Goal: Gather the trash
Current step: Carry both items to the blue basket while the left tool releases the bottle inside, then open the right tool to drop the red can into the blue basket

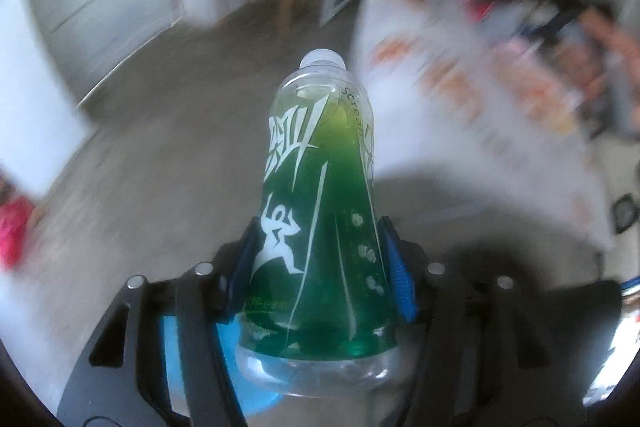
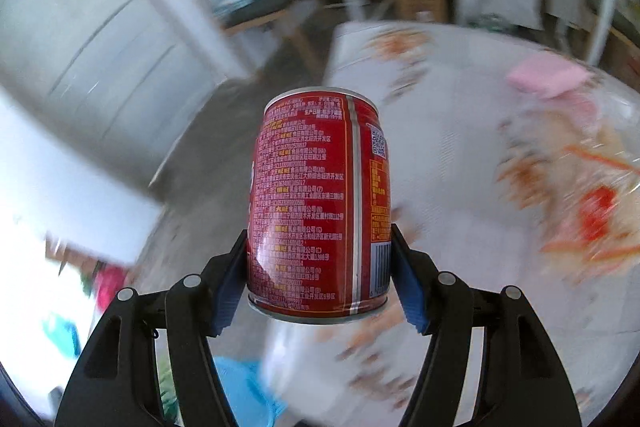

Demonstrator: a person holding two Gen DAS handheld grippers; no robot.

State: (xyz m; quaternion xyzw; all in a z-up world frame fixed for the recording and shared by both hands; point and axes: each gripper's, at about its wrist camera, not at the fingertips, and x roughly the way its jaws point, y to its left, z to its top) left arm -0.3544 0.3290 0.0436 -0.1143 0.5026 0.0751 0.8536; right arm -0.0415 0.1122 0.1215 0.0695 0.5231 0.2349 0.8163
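Both your jaws are loaded: left gripper (image 1: 324, 267) clamps the green drink bottle (image 1: 320, 211), right gripper (image 2: 318, 263) the red can (image 2: 320, 203).

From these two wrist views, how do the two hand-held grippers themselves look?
Both look alike. The left hand-held gripper and the right hand-held gripper have matte black linkage arms with round silver pins at the joints. Their fingers carry ribbed blue pads. No cables, sleeves or markings are visible.
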